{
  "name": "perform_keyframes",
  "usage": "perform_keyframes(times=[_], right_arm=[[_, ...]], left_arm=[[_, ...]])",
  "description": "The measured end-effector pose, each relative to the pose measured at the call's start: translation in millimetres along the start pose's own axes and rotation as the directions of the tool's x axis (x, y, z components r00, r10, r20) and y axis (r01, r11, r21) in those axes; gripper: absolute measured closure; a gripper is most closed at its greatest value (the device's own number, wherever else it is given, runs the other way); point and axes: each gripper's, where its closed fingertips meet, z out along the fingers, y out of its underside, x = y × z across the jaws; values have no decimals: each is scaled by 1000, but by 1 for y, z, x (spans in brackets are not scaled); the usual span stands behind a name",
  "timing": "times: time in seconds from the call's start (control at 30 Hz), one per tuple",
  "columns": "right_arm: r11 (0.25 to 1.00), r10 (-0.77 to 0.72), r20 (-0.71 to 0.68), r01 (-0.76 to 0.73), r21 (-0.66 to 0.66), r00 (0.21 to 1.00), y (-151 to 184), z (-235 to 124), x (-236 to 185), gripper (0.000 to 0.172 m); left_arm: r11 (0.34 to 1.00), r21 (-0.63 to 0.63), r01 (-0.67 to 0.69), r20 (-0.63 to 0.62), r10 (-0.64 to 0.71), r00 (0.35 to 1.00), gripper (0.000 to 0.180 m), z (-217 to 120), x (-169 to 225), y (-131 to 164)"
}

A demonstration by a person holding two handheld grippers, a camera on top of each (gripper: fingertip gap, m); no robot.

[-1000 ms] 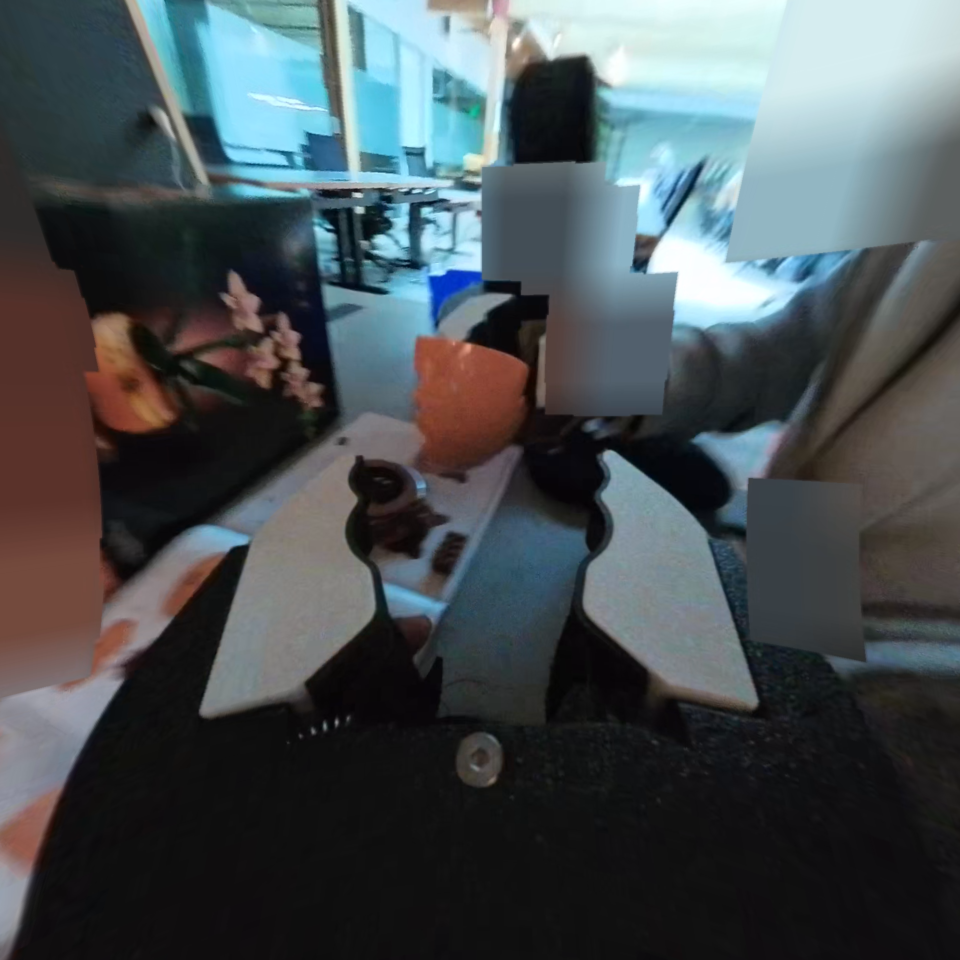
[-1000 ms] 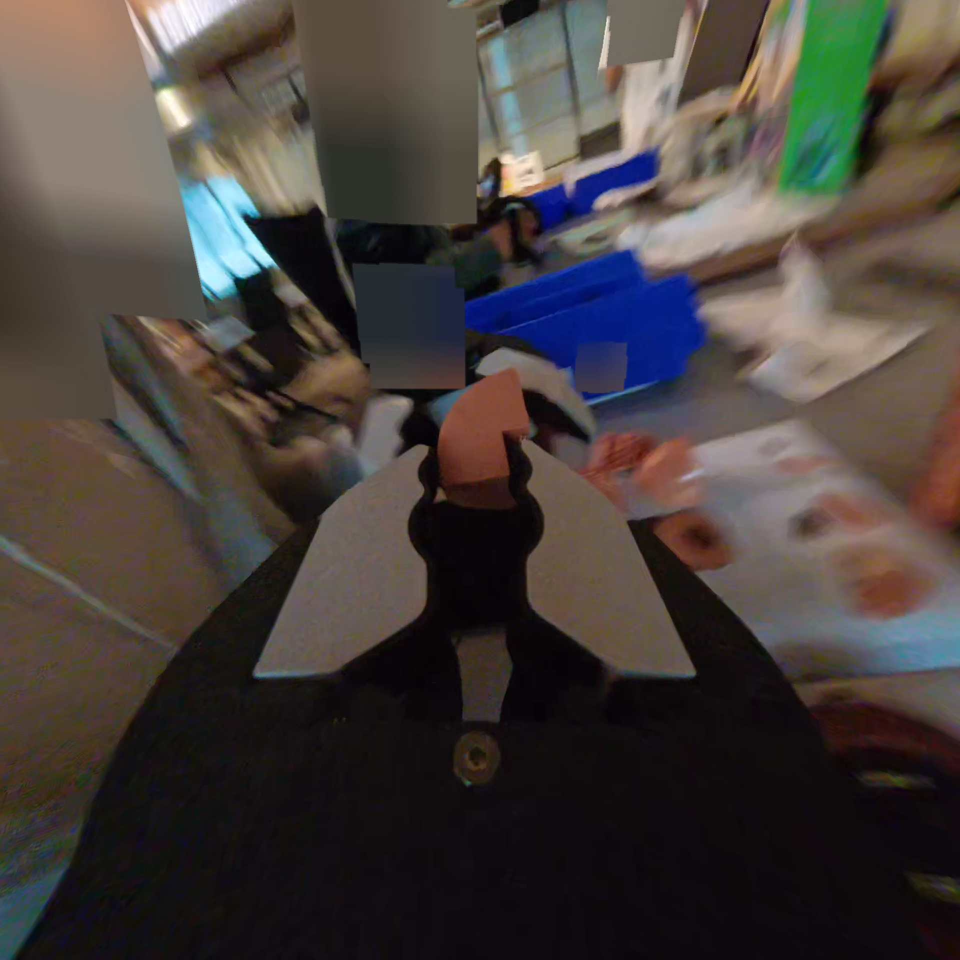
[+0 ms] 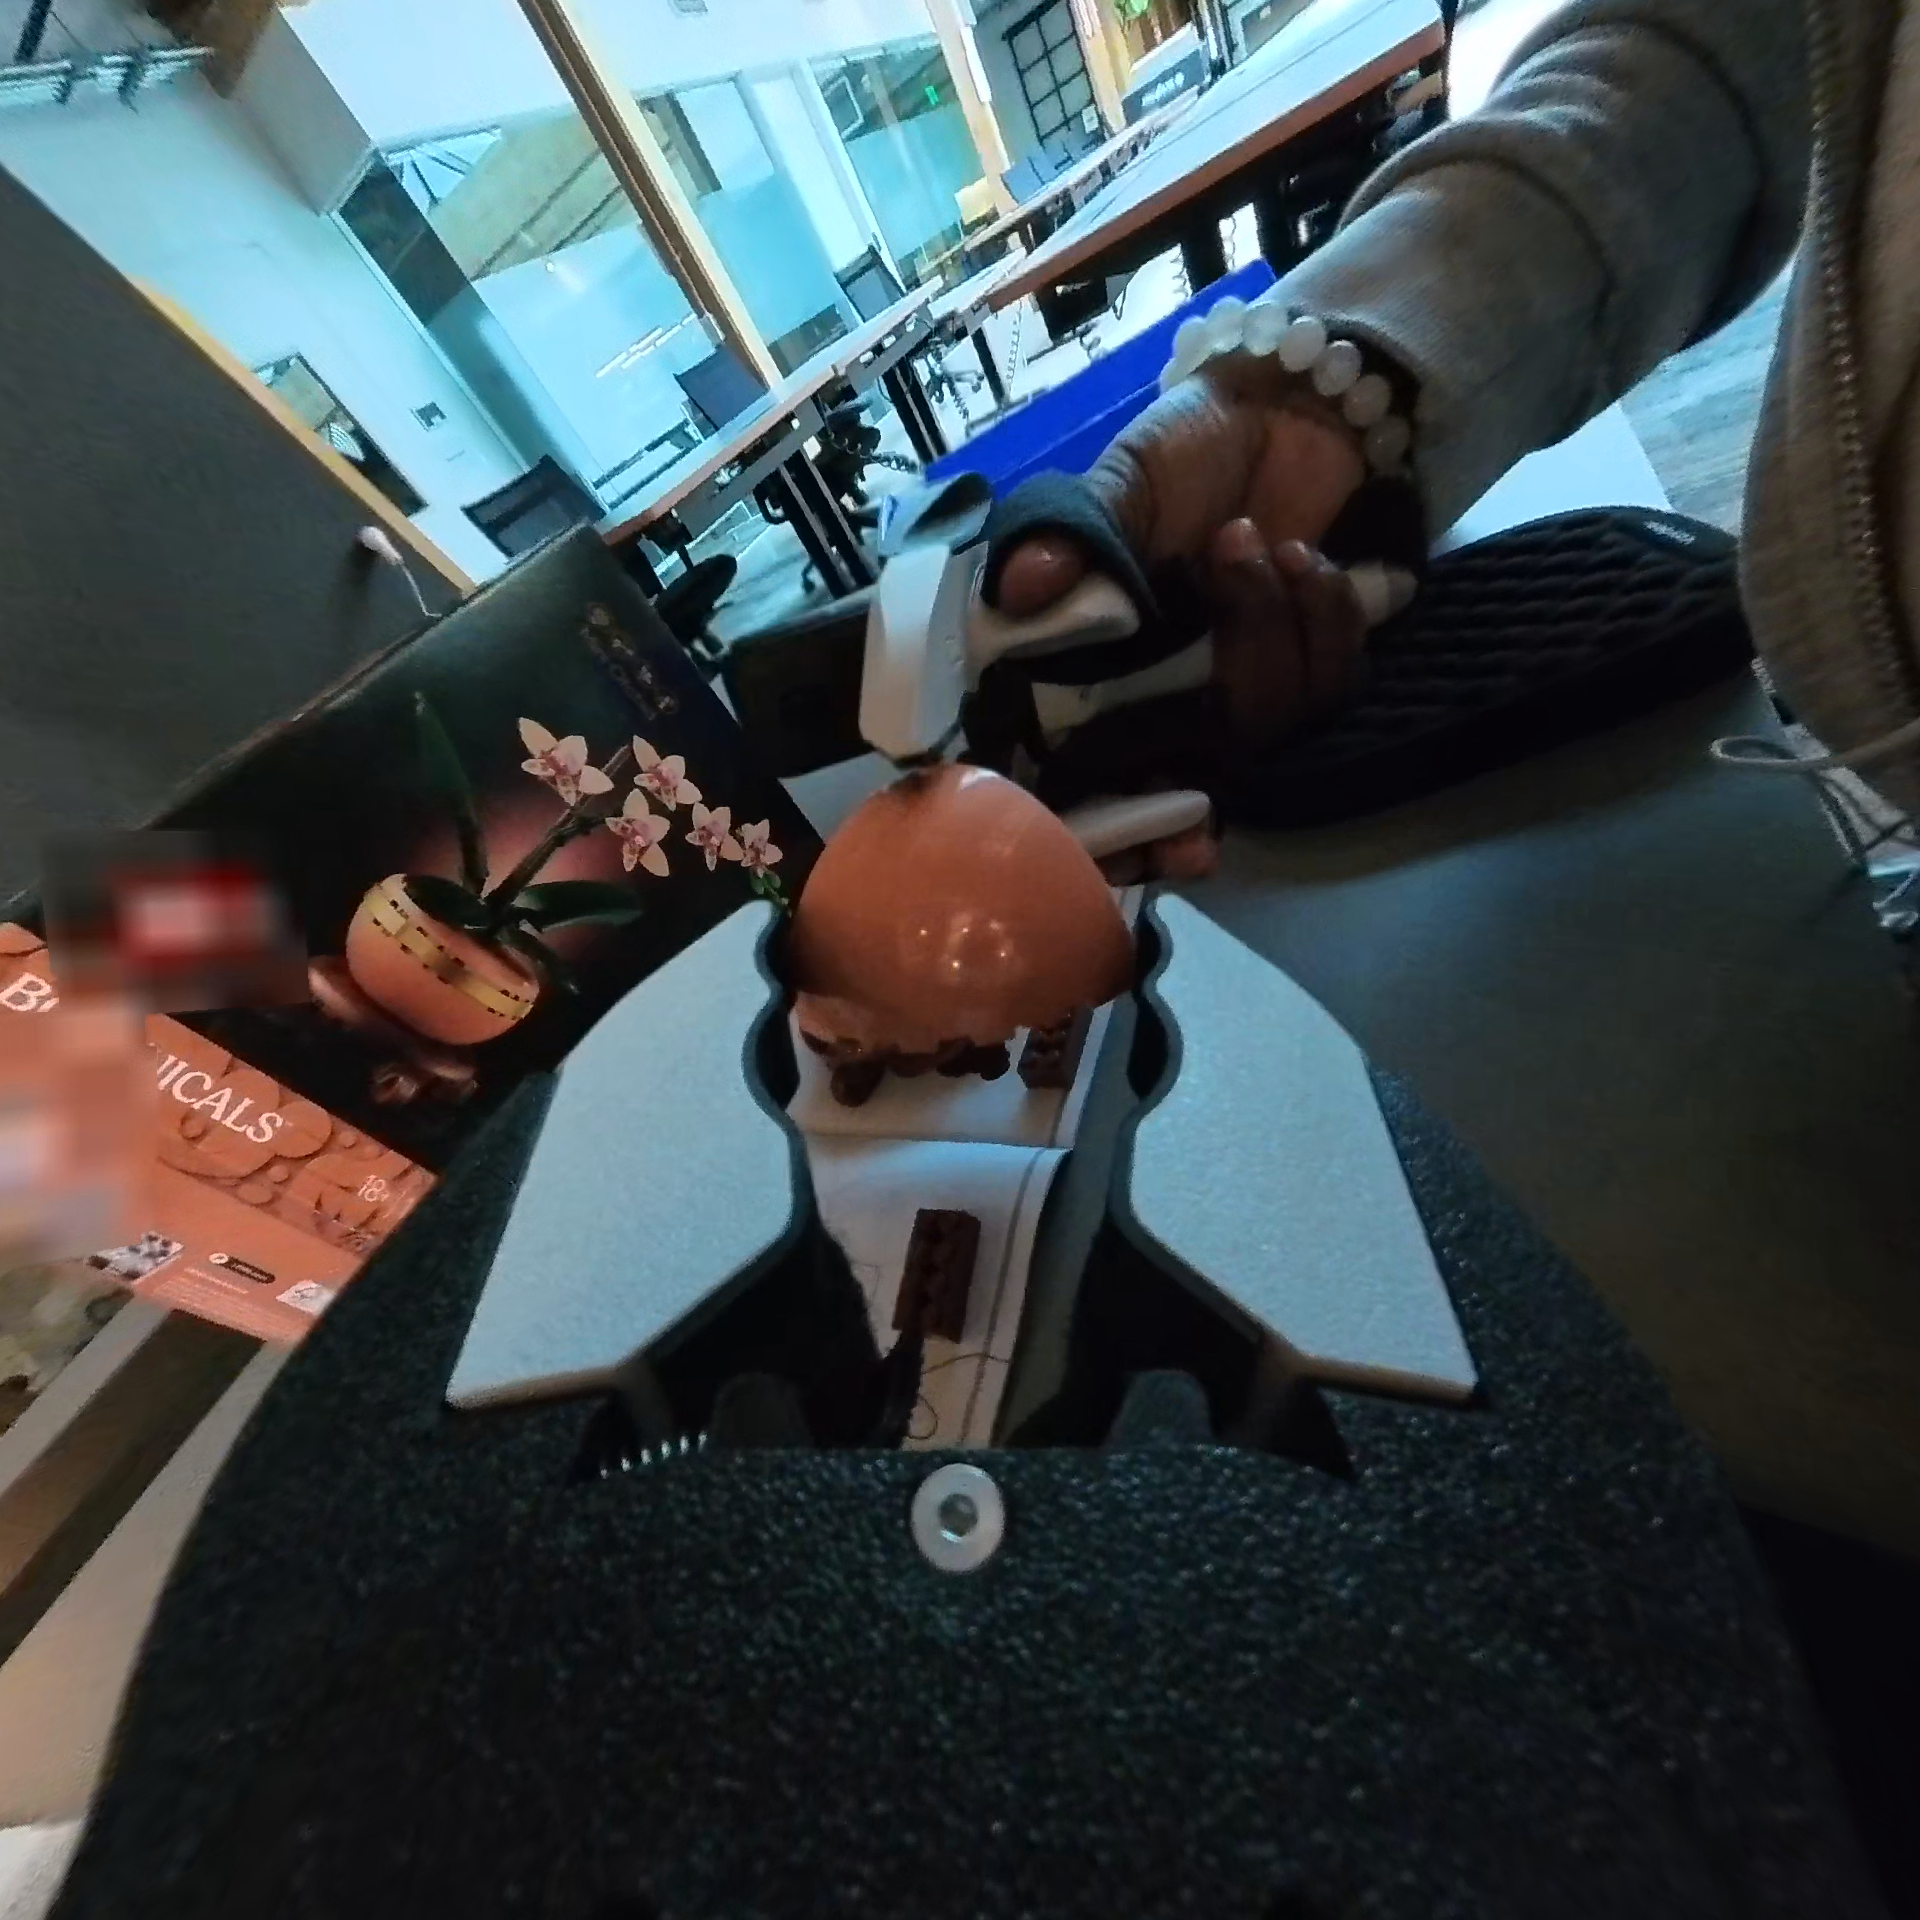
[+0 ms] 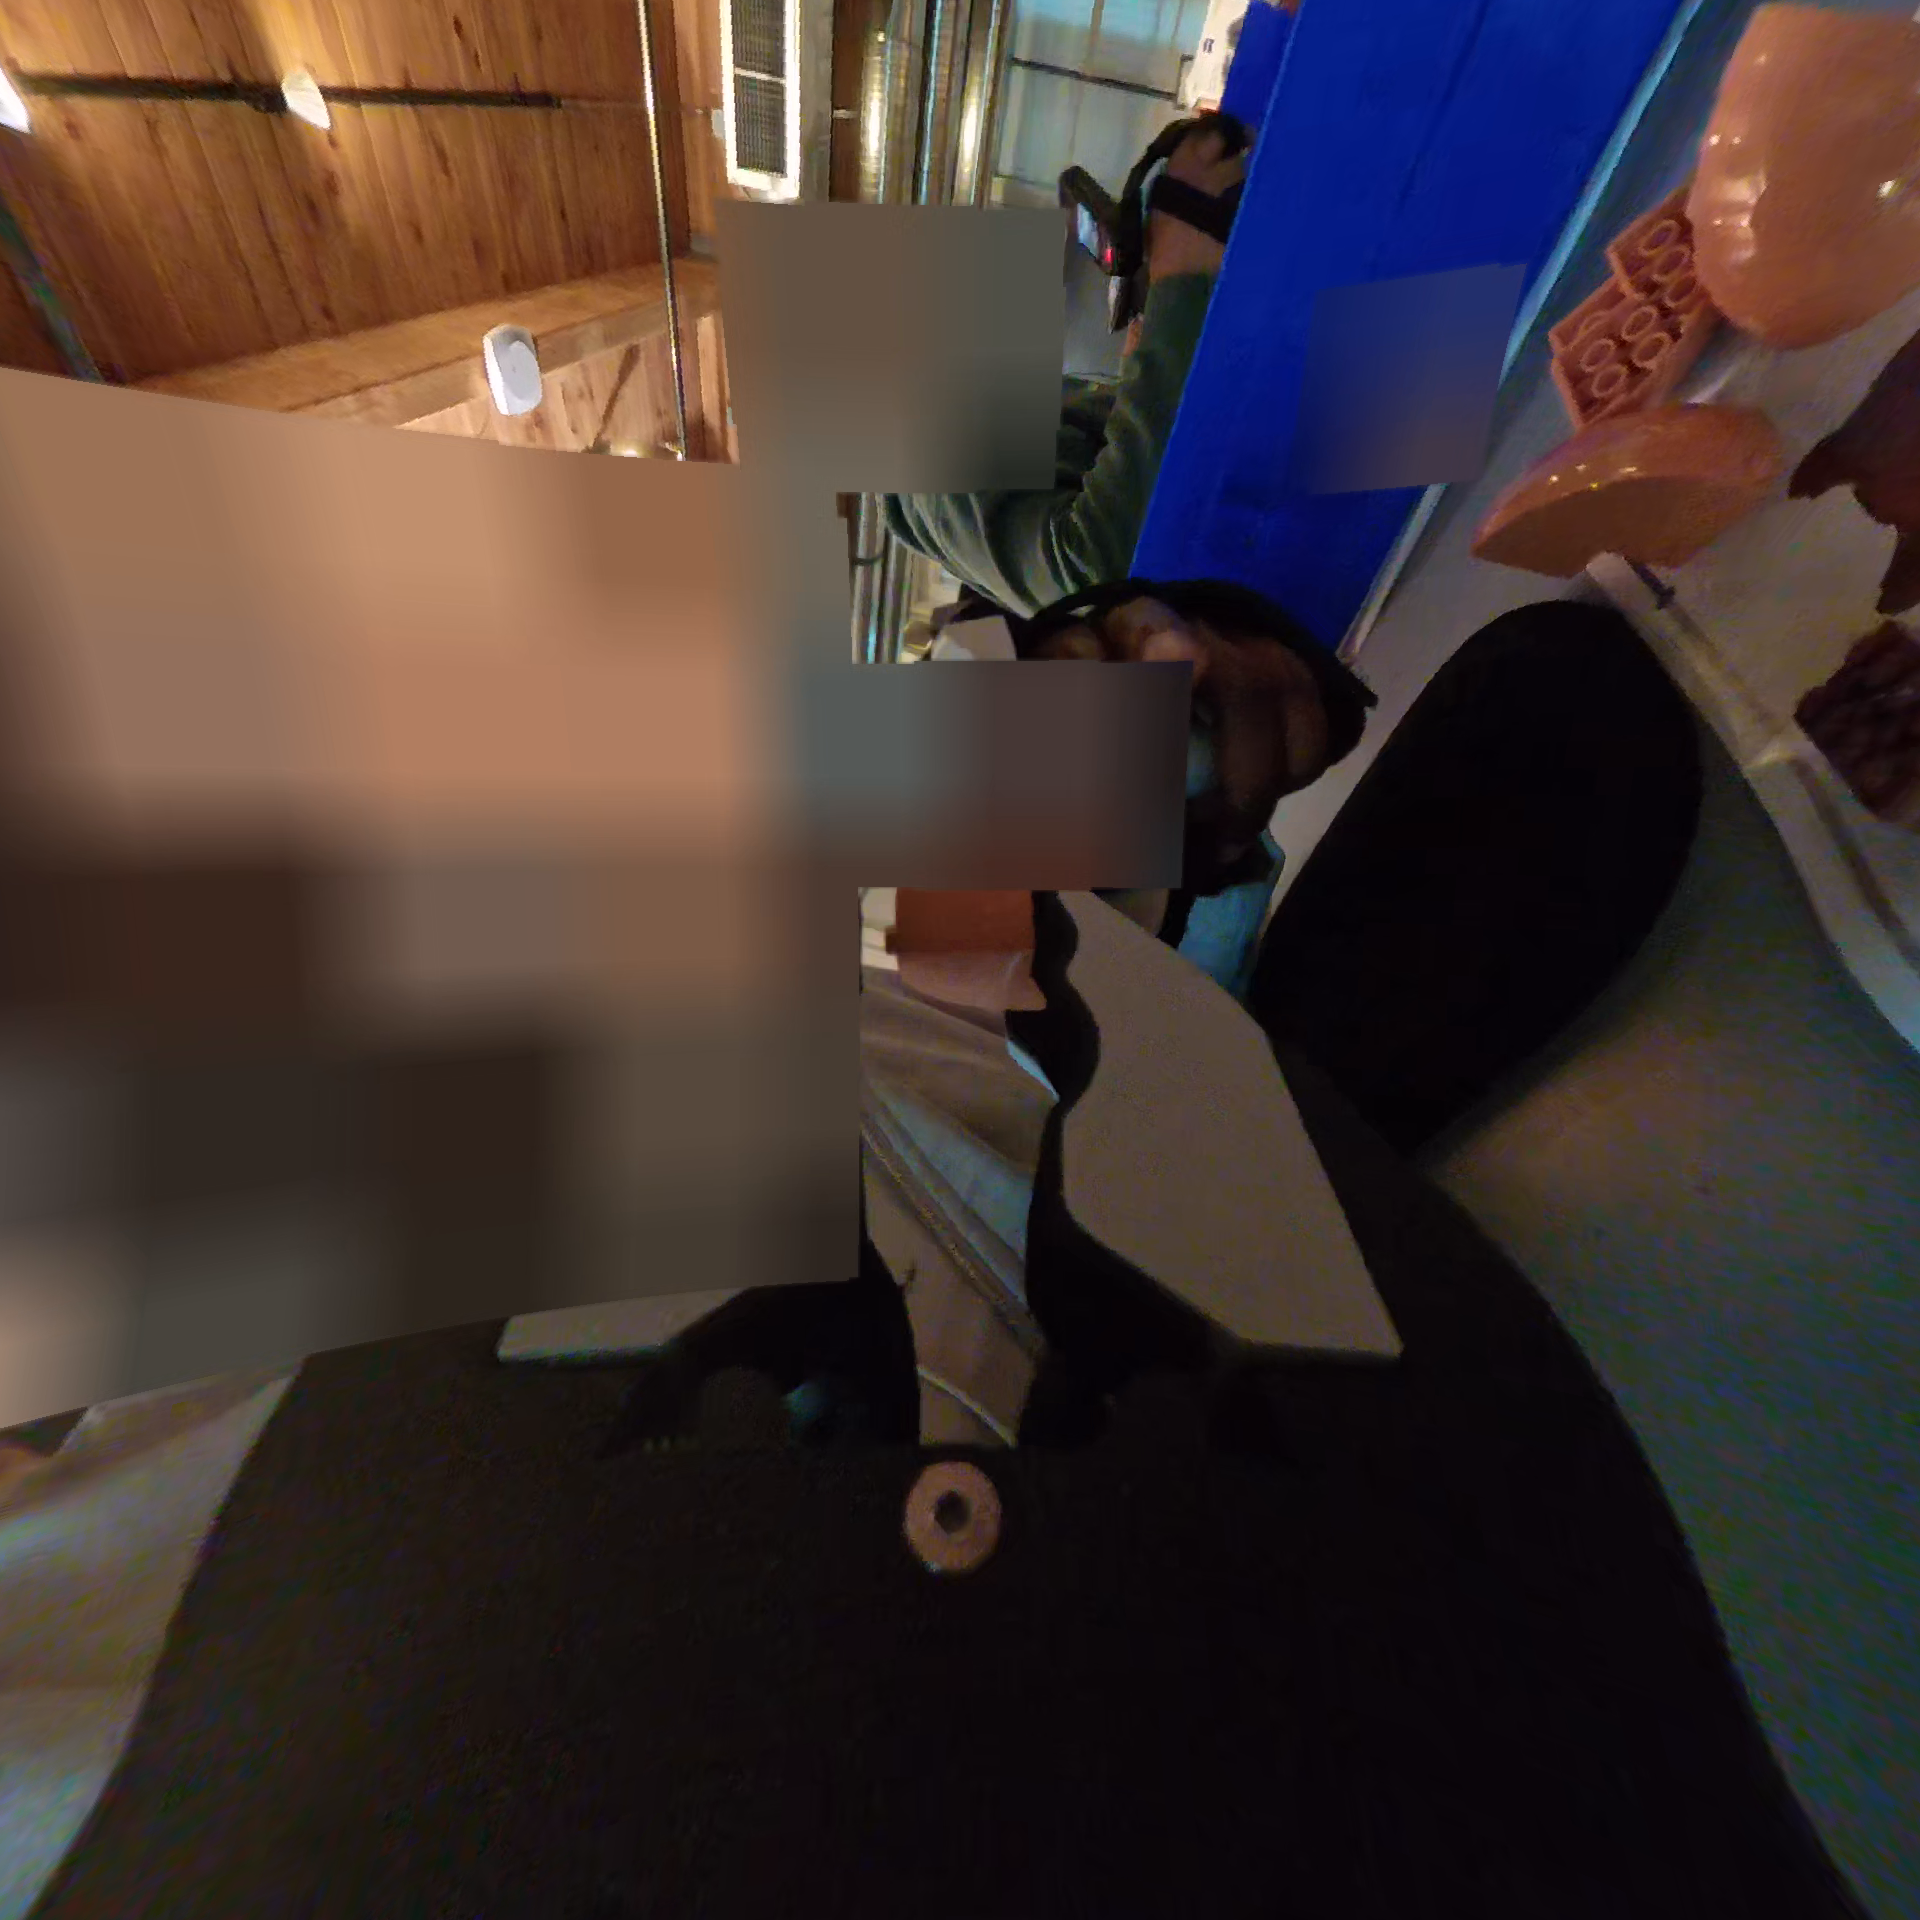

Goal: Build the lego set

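The left claw has narrowed since a second ago. Then, the smooth orange-brown domed plastic shell hung ahead of and above its tips, clear of both. Now the shell sits right between them, and each grey fingertip lies against a flank of the dome, so the left claw is clamped on it.

The right claw has come in from above. One white finger touches the crown of the shell and the other lies behind its far side. Its own view shows an orange piece at one fingertip, but the other is hidden, so I cannot tell whether it still grips.

Just beneath the shell, dark brown studded bricks lie on a white paper sheet. A dark box printed with orchids stands left of the left claw on the grey worktop.
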Motion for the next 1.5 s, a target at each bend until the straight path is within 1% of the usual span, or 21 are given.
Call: perform_keyframes(times=[0.1, 0.13, 0.17, 0.23, 0.3, 0.57, 0.73, 0.8, 0.87, 0.9, 0.93, 0.97, 1.03, 1.07, 1.13, 1.17, 1.2, 1.27, 1.33, 1.4, 1.5], right_arm=[[998, -58, -39, 57, -33, 998, 2, 1, 1, 129], [996, -78, -54, 75, -45, 995, 3, 1, 3, 130], [995, -91, -71, 87, -52, 993, 4, 2, 5, 130], [992, -120, -88, 115, -57, 989, 4, 2, 8, 145], [990, -131, -101, 125, -58, 986, 4, 1, 10, 146], [980, -187, -107, 179, -84, 976, 6, 1, 9, 146], [985, -158, -90, 151, -79, 983, 6, 4, 10, 146], [984, -165, -86, 157, -88, 983, 6, 5, 12, 146], [982, -173, -52, 168, -84, 984, 3, 6, 7, 134], [977, -202, -44, 198, -79, 978, 1, 5, 4, 130], [961, -268, -48, 264, -82, 962, -2, 4, 3, 128], [930, -361, -81, 352, -104, 929, -3, 1, 7, 124], [825, -562, -215, 522, -217, 799, -8, -7, 27, 97], [761, -647, -286, 577, -296, 706, -13, -11, 41, 85], [615, -788, -349, 646, -452, 507, -23, -18, 63, 80], [565, -825, -364, 650, -509, 432, -29, -19, 71, 84], [524, -852, -361, 634, -568, 380, -32, -21, 79, 93], [451, -892, -335, 570, -687, 302, -35, -24, 97, 112], [373, -928, -303, 511, -774, 218, -41, -25, 113, 121], [309, -951, -268, 461, -831, 155, -43, -24, 126, 128], [246, -969, -221, 399, -883, 109, -41, -27, 138, 140]], left_arm=[[1000, 13, 20, 4, -20, 1000, 118, -1, 0, 0], [1000, 13, 21, 9, -21, 1000, 118, 0, -1, 0], [1000, 13, 23, 5, -24, 1000, 118, 0, 0, 0], [1000, 5, 16, 2, -16, 1000, 118, 1, 1, 1], [1000, -18, 3, 1, -3, 1000, 118, 1, 1, 4], [999, -14, 39, 1, -39, 999, 116, 1, 2, 5], [1000, -11, 23, -4, -23, 1000, 117, -1, 2, 6], [999, -7, 41, -6, -41, 999, 117, -2, 2, 7], [996, 13, 93, 13, -93, 996, 117, -5, -1, 8], [992, 26, 122, 29, -123, 992, 117, -8, -5, 8], [987, 34, 156, 46, -158, 986, 117, -14, -8, 8], [980, 41, 195, 65, -197, 978, 117, -22, -12, 9], [963, 41, 267, 129, -270, 954, 117, -42, -21, 14], [953, 40, 300, 168, -302, 938, 117, -54, -26, 17], [934, 31, 355, 237, -352, 905, 117, -75, -33, 23], [929, 19, 369, 268, -360, 894, 117, -84, -35, 27], [927, 4, 376, 293, -361, 885, 117, -91, -36, 29], [921, -12, 389, 324, -365, 873, 117, -100, -36, 32], [915, 0, 404, 326, -382, 865, 117, -103, -33, 32], [909, 3, 416, 325, -395, 859, 117, -103, -31, 35], [900, 10, 435, 317, -416, 853, 117, -101, -30, 38]])
